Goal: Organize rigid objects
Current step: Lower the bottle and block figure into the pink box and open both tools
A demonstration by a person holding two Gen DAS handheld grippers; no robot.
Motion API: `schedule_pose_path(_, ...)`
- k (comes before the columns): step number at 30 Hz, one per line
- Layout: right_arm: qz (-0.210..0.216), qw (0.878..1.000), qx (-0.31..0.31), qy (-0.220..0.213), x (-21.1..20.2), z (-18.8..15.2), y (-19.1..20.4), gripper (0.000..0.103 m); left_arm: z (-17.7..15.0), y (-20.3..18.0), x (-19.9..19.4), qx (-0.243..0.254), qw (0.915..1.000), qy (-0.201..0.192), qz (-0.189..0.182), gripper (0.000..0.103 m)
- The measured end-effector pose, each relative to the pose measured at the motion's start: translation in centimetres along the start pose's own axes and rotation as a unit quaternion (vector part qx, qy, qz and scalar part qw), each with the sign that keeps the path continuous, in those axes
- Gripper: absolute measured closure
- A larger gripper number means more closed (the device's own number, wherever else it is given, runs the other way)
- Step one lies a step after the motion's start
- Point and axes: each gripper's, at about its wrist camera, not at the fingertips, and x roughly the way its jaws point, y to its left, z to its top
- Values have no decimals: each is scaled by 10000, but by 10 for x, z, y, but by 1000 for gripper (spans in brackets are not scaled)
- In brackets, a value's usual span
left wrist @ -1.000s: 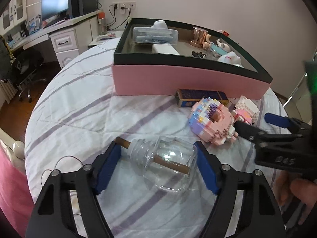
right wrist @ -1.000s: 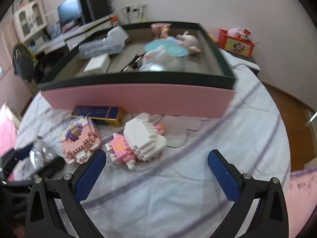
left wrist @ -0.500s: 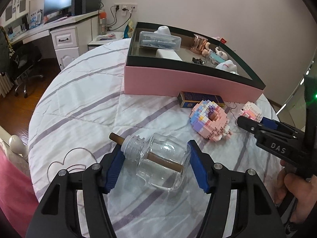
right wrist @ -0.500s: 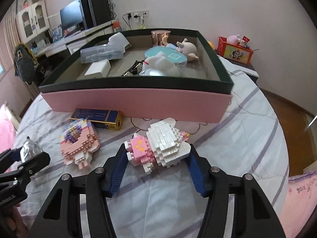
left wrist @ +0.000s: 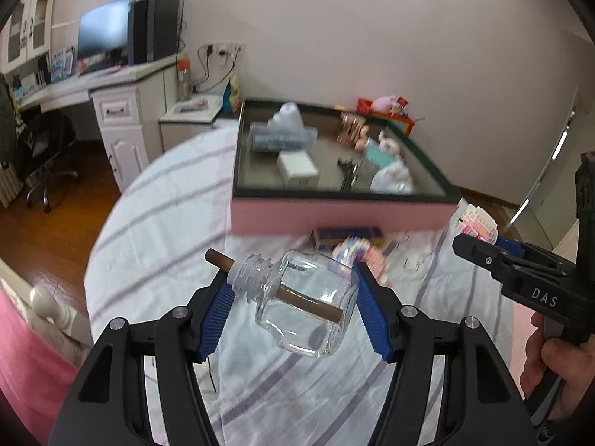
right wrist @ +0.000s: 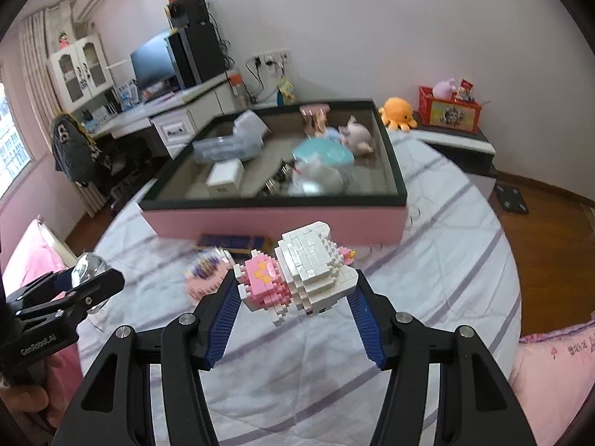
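Both tongs are lifting off the striped quilt (left wrist: 156,200): left gripper (left wrist: 293,306) pinching the glass bottle (left wrist: 305,308), right gripper (right wrist: 293,290), jaws just closed, pinching the block figure (right wrist: 301,271). Next, probably, carrying both forward over the pink box (right wrist: 267,223).

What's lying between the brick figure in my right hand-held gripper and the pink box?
In the right wrist view, only a dark blue flat box on the striped sheet, below the white-and-pink brick figure and against the pink-walled box.

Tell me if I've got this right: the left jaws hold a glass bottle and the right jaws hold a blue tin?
Not quite. The left gripper does hold the glass bottle, but the right gripper holds a pink-and-white brick toy, as the right wrist view shows. The blue tin lies on the bed.
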Motion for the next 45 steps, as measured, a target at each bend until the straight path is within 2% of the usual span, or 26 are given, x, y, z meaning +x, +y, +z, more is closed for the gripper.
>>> schedule_pose_path(8, 136, 9990, -230, -366, -8, 43, 13, 44, 45, -6, -1, 161, 9991, -374, -71, 39)
schedule_pose_path(13, 211, 9983, -252, -473, 4, 72, 14, 44, 77, -9, 18, 183, 9986, -492, -93, 39)
schedule_pose_path(17, 346, 9985, -165, -380, 26, 89, 11, 44, 96, -15, 46, 254, 9986, -449, -106, 39)
schedule_pose_path(24, 587, 9983, 36, -17, 76, 96, 7, 44, 104, -12, 98, 238, 9996, -130, -18, 39)
schedule_pose_path(30, 695, 9969, 213, 291, 106, 86, 0, 44, 95, -9, 121, 319, 9993, 53, 183, 37)
schedule_pose_path(34, 776, 9962, 260, 285, 107, 83, 0, 43, 91, -4, 116, 308, 9986, -47, 437, 20)
schedule_pose_path(35, 812, 9959, 281, 294, 106, 83, -1, 41, 91, -1, 115, 266, 9989, -53, 392, 15)
schedule_pose_path(38, 891, 9944, 498, 264, 100, 80, -6, 16, 89, 5, 99, 195, 9977, -218, 616, 0)
schedule_pose_path(41, 908, 9934, 650, 265, 93, 78, -8, 15, 85, 5, 83, 219, 9972, -292, 655, 0)
schedule_pose_path(44, 940, 9922, 815, 119, 81, 74, -9, 0, 83, 4, 68, 268, 9967, -352, 680, 0)
schedule_pose_path(45, 956, 9913, 897, 66, 75, 72, -10, 0, 81, 4, 62, 289, 9965, -367, 689, 0)
